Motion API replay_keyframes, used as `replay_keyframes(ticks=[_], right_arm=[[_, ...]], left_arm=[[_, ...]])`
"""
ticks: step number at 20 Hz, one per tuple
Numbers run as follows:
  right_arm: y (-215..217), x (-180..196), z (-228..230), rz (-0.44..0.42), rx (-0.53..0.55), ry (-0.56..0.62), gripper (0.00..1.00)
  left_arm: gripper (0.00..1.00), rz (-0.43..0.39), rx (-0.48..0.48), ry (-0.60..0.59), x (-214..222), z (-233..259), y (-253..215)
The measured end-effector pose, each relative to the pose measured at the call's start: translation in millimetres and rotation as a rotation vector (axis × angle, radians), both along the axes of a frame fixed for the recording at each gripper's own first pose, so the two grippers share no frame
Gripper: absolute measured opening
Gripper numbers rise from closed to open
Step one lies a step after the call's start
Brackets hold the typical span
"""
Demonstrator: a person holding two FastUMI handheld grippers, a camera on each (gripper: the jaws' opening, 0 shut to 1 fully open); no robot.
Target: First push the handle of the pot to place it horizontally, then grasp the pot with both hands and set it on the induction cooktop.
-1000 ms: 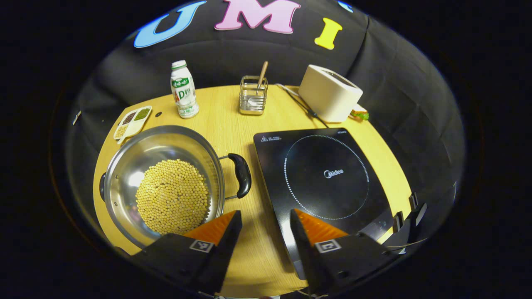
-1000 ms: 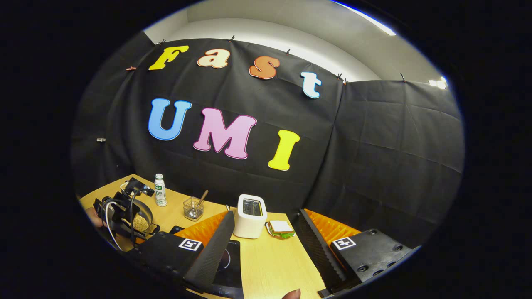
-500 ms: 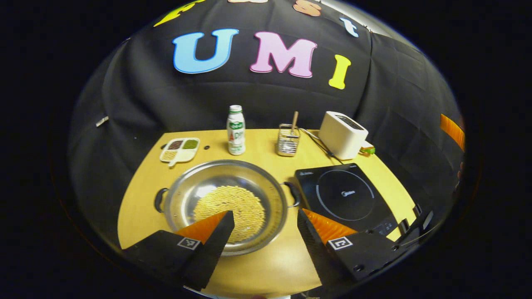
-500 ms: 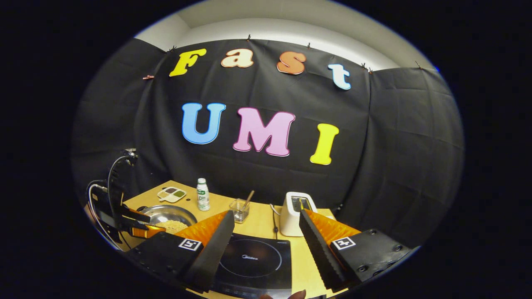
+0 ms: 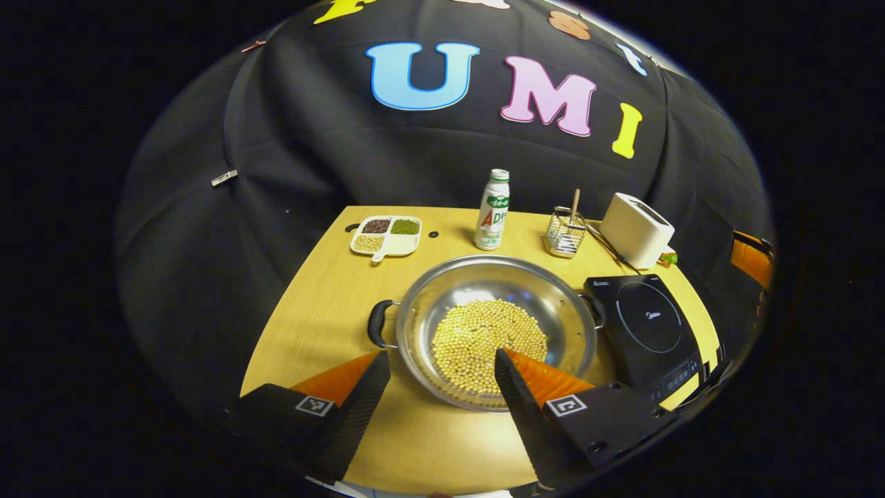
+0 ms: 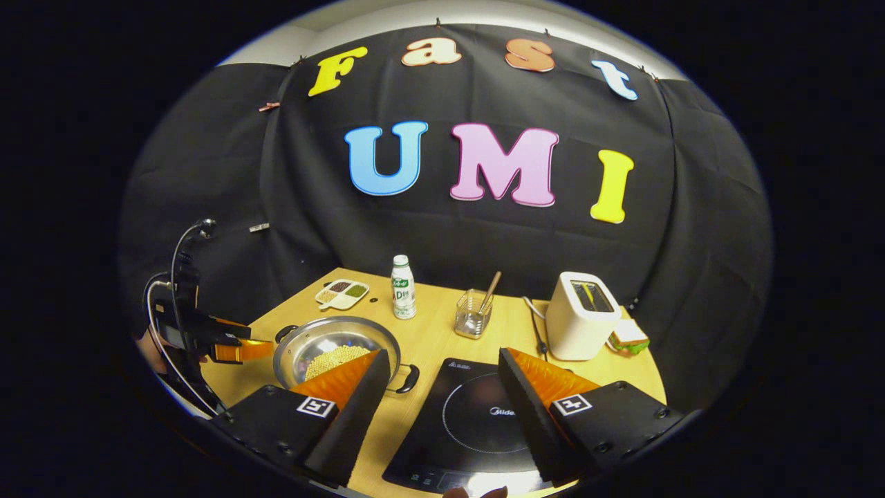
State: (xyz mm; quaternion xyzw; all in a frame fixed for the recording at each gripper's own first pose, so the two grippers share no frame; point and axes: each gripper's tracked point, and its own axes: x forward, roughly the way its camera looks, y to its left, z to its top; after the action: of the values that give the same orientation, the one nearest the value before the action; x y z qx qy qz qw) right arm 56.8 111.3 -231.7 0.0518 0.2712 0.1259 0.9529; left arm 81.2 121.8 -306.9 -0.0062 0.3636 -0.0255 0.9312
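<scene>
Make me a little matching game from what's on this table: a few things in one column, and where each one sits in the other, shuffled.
Things:
1. pot
2. toaster
3. bottle
4. divided dish

Places (seen from the right claw's view):
A. far left corner of the table
B. right side, next to a sandwich
C. just left of the induction cooktop
D. behind the pot, near the wall

Pairs: 1-C, 2-B, 3-D, 4-A
</scene>
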Motion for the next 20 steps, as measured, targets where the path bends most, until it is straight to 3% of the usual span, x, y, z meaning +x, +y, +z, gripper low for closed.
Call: replay_keyframes(ticks=[7,11,18,20], right_arm=[[60.6,22.4,-84.5,0.066,0.018,0.187,0.98],[81.2,33.3,-131.9,0.046,0.043,0.313,0.98],[116.8,56.6,-180.0,0.064,0.068,0.402,0.98],[117.5,59.8,-195.4,0.064,0.045,0.417,0.92]], left_arm=[[0.95,0.0,0.002,0.045,42.6,-40.2,49.1],[0.95,-0.001,-0.014,0.072,61.8,-63.5,55.5],[0.95,-0.019,-0.018,0.118,90.7,-97.3,53.0],[0.93,-0.018,-0.028,0.12,95.3,-104.4,51.9]])
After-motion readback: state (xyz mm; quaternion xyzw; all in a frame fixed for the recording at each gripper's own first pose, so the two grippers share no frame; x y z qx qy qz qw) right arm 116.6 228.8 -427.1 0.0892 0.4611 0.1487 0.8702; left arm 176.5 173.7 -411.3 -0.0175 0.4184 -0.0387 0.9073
